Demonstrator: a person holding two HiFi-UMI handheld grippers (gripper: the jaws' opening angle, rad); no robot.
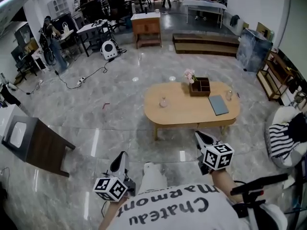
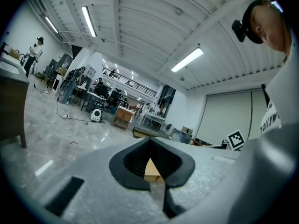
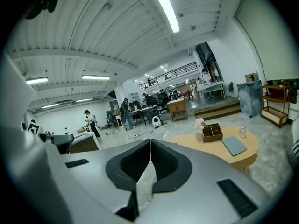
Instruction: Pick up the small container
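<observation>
An oval wooden coffee table point(image 1: 184, 114) stands ahead of me on the marble floor. On it sit a small clear jar point(image 1: 229, 94) near the right end and another small glassy object point(image 1: 163, 102) towards the left. The right gripper view also shows the jar point(image 3: 242, 131) on the table point(image 3: 252, 146). Both grippers are held low and close to my body, well short of the table. My left gripper point(image 1: 120, 158) has its jaws together with nothing in them, as does my right gripper point(image 1: 204, 137). In the gripper views the left gripper point(image 2: 150, 139) and right gripper point(image 3: 150, 140) each show tips that meet.
A dark wooden compartment box point(image 1: 200, 86) with pink flowers point(image 1: 189, 75) and a grey-blue book point(image 1: 218, 104) share the table. A dark side table point(image 1: 38, 145) stands at left, a striped cushion point(image 1: 280, 140) at right, a black stand point(image 1: 256, 188) by my right arm. Desks and people fill the far room.
</observation>
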